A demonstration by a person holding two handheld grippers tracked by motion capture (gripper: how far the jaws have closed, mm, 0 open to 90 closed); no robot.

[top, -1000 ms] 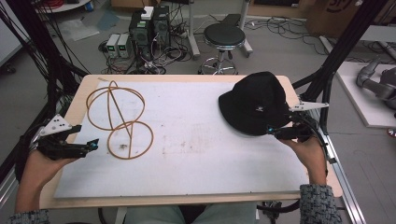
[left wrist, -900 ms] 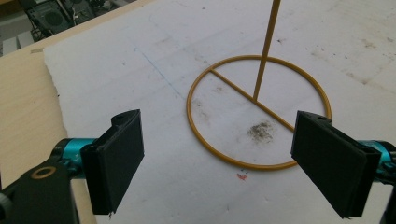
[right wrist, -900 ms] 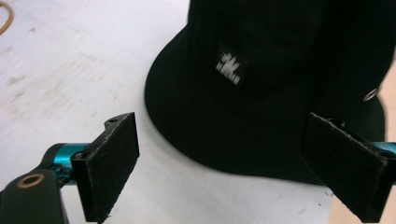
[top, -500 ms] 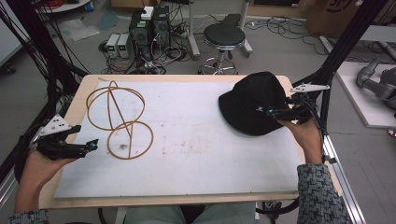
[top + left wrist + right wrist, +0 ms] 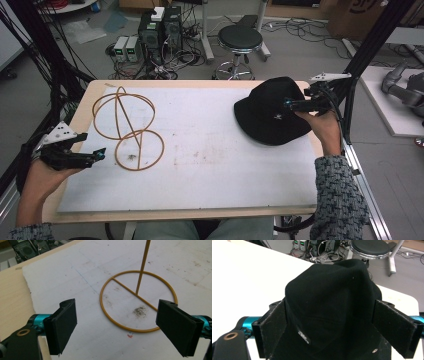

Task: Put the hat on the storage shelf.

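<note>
While both hands rest at the desk's edges, the scene reads so:
Black cap: (image 5: 270, 115) lies at the far right of the white sheet (image 5: 200, 150) on the desk (image 5: 85, 95), crown up.
Right gripper: (image 5: 290, 104) held over the cap's right side; its fingers (image 5: 273, 327) stand spread apart on either side of the crown, not pinching it.
Left gripper: (image 5: 100, 154) low at the left edge of the sheet, just beside the wire stand; fingers (image 5: 62, 325) wide apart, holding nothing.
Wire stand: (image 5: 137, 150) yellow-brown, round base flat on the sheet, rings rising behind it, well apart from the cap.
</note>
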